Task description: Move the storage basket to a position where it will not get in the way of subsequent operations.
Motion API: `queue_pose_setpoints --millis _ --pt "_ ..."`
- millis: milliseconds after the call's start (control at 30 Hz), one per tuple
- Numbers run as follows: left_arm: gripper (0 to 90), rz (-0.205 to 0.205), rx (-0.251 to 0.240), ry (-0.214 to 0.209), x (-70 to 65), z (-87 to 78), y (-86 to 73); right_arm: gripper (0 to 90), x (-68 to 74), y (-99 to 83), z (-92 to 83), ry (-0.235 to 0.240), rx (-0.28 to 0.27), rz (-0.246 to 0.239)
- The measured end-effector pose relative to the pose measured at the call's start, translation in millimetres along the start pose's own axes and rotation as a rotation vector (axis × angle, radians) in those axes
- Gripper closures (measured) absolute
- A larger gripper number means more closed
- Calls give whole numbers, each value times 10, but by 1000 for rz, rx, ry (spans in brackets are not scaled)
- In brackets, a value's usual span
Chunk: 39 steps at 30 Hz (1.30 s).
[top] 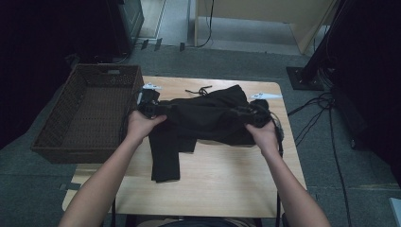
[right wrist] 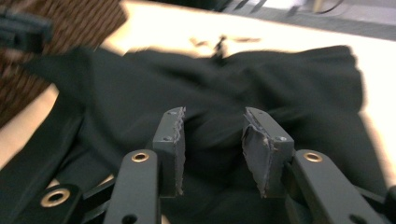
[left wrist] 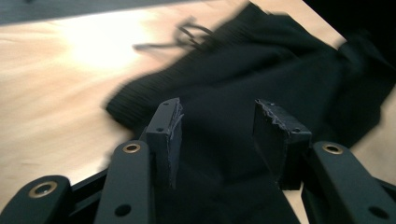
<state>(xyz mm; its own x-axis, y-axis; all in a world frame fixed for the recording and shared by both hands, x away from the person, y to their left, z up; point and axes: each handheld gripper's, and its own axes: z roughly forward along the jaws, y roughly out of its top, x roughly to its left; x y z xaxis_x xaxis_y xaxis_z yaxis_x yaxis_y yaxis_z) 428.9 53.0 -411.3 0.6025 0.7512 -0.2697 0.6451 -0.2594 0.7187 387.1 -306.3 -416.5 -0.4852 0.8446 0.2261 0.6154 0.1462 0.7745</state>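
While on table [top: 222,175]: one black garment [top: 208,120] | one basket [top: 87,111] | left tool [left wrist: 219,135], right tool [right wrist: 212,135] parted, gripping nothing

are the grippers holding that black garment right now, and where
No. Both hand-held grippers, left and right, stand open over the black garment; nothing is clamped.

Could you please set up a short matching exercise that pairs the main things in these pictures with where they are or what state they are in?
Things:
1. black garment
2. woven basket
3. drawstring
4. left hand-held gripper

Places or states:
A. stands at the table's left edge, nothing inside
B. jaws apart, above the dark cloth
C. lies bunched across the middle of the wooden table, one part reaching toward the person
D. thin dark cord on the bare wood past the garment's far edge

Pairs: 1-C, 2-A, 3-D, 4-B
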Motion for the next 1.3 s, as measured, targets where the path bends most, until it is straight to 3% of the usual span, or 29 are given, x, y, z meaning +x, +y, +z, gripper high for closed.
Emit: queue_pose_setpoints --millis 100,233,333,433,567,667,767,833,933,1033,1100,1200,1233,1300 --pt "517 7 44 -49 -97 88 -190 545 147 -191 174 31 53 -15" --pt "500 50 85 -53 -232 206 -368 493 279 -479 355 34 114 -21" --pt "492 71 101 -68 -316 262 -436 438 317 -608 381 51 122 -19" --pt "486 68 96 -85 -369 298 -477 373 362 -688 384 50 124 -55" --pt "472 73 99 -102 -433 374 -507 335 373 -767 503 44 166 -83" --pt "466 82 97 -110 -471 444 -519 406 373 -800 619 -15 194 -135" --pt "458 94 103 -112 -493 487 -523 618 383 -820 647 -75 173 -201" --pt "448 96 105 -111 -515 519 -526 792 363 -814 647 -87 167 -225" --pt "411 140 104 -92 -576 530 -507 873 347 -687 584 1 191 -173" --pt "375 180 77 -103 -638 521 -476 879 390 -520 421 91 146 -166" --pt "345 217 72 -111 -696 534 -445 880 413 -359 274 175 96 -125" --pt "331 250 85 -112 -765 592 -427 881 448 -170 136 240 50 -98" --pt "340 264 100 -100 -783 631 -423 881 458 -108 104 251 40 -91" --pt "473 270 128 -92 -786 690 -416 881 467 3 66 266 26 -95"
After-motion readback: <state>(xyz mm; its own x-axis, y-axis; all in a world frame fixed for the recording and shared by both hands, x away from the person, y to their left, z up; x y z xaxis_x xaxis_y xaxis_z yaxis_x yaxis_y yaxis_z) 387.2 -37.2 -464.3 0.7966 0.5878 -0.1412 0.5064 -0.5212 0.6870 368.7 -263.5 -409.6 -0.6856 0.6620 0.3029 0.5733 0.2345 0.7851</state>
